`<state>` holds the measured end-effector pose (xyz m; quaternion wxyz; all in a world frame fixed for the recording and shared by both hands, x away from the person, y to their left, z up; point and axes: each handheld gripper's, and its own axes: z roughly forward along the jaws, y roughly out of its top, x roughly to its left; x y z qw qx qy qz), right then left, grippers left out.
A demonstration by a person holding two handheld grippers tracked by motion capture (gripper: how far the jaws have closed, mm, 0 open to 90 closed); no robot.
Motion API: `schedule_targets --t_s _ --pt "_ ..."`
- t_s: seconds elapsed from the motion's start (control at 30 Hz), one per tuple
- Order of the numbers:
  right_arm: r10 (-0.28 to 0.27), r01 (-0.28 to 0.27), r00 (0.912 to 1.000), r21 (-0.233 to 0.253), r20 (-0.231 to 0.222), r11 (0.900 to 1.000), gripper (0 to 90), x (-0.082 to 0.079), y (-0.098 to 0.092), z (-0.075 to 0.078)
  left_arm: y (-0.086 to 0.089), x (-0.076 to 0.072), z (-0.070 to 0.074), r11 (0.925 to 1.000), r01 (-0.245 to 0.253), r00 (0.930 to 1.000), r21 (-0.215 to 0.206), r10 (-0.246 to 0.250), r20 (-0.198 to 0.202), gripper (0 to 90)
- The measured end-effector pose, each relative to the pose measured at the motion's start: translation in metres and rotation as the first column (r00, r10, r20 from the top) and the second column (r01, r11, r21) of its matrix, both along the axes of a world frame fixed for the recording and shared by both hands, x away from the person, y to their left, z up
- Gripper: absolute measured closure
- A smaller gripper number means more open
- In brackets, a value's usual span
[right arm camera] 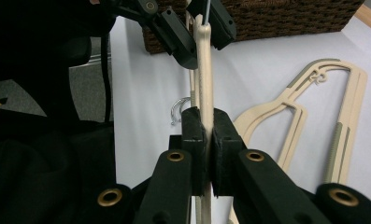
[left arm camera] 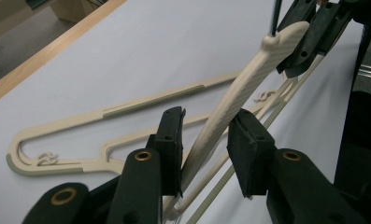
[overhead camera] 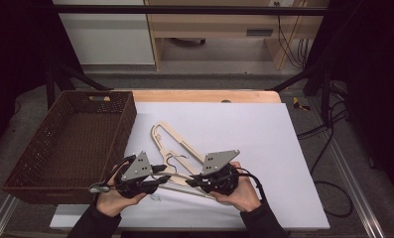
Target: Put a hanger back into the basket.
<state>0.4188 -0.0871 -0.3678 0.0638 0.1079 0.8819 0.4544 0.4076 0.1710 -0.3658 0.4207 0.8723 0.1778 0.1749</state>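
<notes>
- My right gripper (right arm camera: 205,128) is clamped tight on a cream plastic hanger (right arm camera: 204,70) held above the white table cover (overhead camera: 244,124).
- My left gripper's (left arm camera: 206,140) jaws straddle the same hanger arm, still apart.
- Judged step: lifting 1 hanger off the 2nd hanger (overhead camera: 170,136); next, carry it left to the wicker basket (overhead camera: 116,130).
- Its hook is hard to make out.

1. I see cream hangers (left arm camera: 127,105) of matt plastic with ribbed grey grip strips.
2. My gripper jaws look like matt black plastic with brass-coloured rivets.
3. The far-left basket (overhead camera: 70,144) is rough brown wicker.
</notes>
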Motion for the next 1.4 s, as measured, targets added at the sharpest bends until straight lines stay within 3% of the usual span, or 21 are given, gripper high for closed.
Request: schedule_targets --t_s 0.17,0.23,0.37,0.5,0.6,0.7,0.8,0.93,1.07,1.17,1.33,1.4 --pt "-0.003 0.003 0.9997 -0.007 -0.025 1.0 86.2 0.002 -0.005 0.001 -0.007 -0.003 0.0 0.9996 0.005 1.0 0.027 -0.006 0.003 69.9" --pt "-0.03 0.03 0.9994 -0.005 -0.019 1.0 83.3 0.003 -0.007 0.0 -0.008 -0.004 0.0 0.9993 0.005 0.9999 0.038 -0.004 -0.01 73.1" --pt "-0.1 0.1 0.995 0.007 -0.005 0.995 76.9 0.008 -0.011 -0.002 -0.011 -0.006 -0.001 0.9998 0.005 0.9985 0.018 -0.004 -0.055 78.5" --pt "-0.161 0.161 0.9869 0.017 0.013 0.987 67.2 0.01 -0.01 -0.005 -0.013 -0.008 -0.001 0.9998 0.012 0.9974 0.015 -0.011 -0.072 82.2" --pt "-0.187 0.186 0.9806 0.028 0.058 0.982 58.6 0.011 -0.009 -0.007 -0.016 -0.011 -0.002 0.9995 0.028 0.9945 -0.012 -0.029 -0.101 85.8" --pt "-0.202 0.199 0.9777 0.045 0.059 0.979 54.6 0.012 -0.011 -0.007 -0.017 -0.012 0.0 0.9997 0.011 0.9945 -0.021 -0.014 -0.104 86.3" --pt "-0.234 0.229 0.9698 0.079 0.068 0.97 44.6 0.012 -0.016 -0.005 -0.013 -0.012 0.002 0.999 -0.011 0.994 -0.044 0.006 -0.109 86.3" --pt "-0.295 0.283 0.953 0.141 0.069 0.949 34.8 0.011 -0.032 -0.002 -0.007 -0.012 0.008 0.997 -0.037 0.994 -0.068 0.03 -0.105 86.3" --pt "-0.348 0.331 0.9366 0.22 0.043 0.918 26.6 0.006 -0.054 0.002 0.001 -0.012 0.018 0.9943 -0.068 0.9942 -0.082 0.061 -0.089 86.3" --pt "-0.386 0.361 0.9219 0.285 0.035 0.888 21.0 0.001 -0.072 0.009 0.008 -0.013 0.028 0.9911 -0.094 0.9929 -0.094 0.087 -0.081 86.3" --pt "-0.473 0.441 0.8808 0.315 0.028 0.84 13.7 -0.007 -0.097 0.016 0.023 -0.013 0.057 0.9862 -0.129 0.9912 -0.103 0.125 -0.044 86.3" --pt "-0.493 0.461 0.8701 0.329 0.014 0.824 12.2 -0.008 -0.104 0.015 0.03 -0.013 0.071 0.9851 -0.136 0.9907 -0.105 0.134 -0.025 86.3"
